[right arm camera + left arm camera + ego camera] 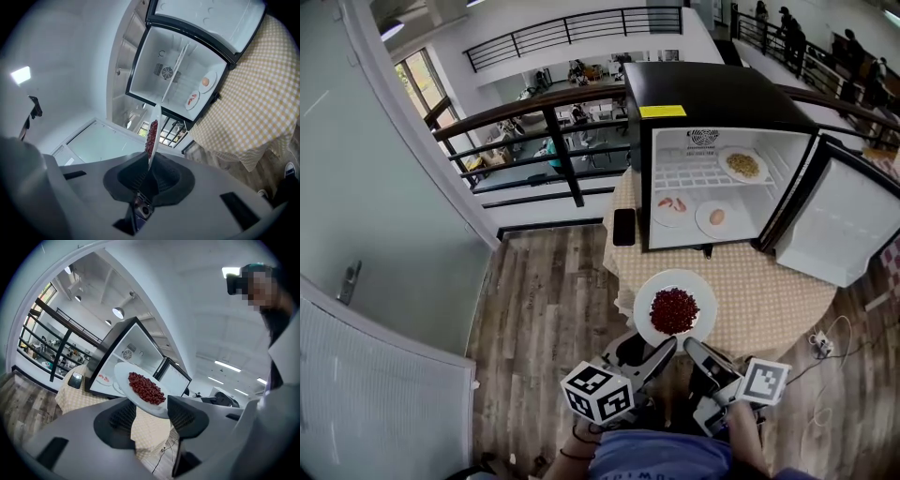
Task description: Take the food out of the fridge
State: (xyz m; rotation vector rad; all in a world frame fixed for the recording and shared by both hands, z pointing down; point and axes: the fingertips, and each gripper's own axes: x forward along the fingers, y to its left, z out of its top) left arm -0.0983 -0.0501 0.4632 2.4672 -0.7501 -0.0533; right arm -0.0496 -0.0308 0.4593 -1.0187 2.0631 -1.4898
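Right gripper (692,345) (151,173): jaws closed on the near rim of the white plate (647,319) (157,117); its own view shows the plate edge-on between the pads. Left gripper (666,347) (152,414): jaws apart, gripping nothing; the plate's (123,373) rim sits just over the gap, contact unclear.

Plate: round, no long axis. Face up, roughly level, clamped rim toward the person, far rim toward the fridge (712,94). Heap of small red food (674,310) (146,387) (152,133) at its centre. It hangs over the near edge of the table (769,300).

Table: round, yellow checked cloth. Black phone (624,226) lying flat just left of the fridge.

Fridge: small, black, door (848,220) swung open to the right. Upper shelf holds a plate of yellowish food (742,165); on the bottom, a plate with pink pieces (671,206) beside a plate with one pale round item (716,217).

Room: wood plank floor (544,291), white cable (830,337) right of the table, dark railing (553,122) behind.
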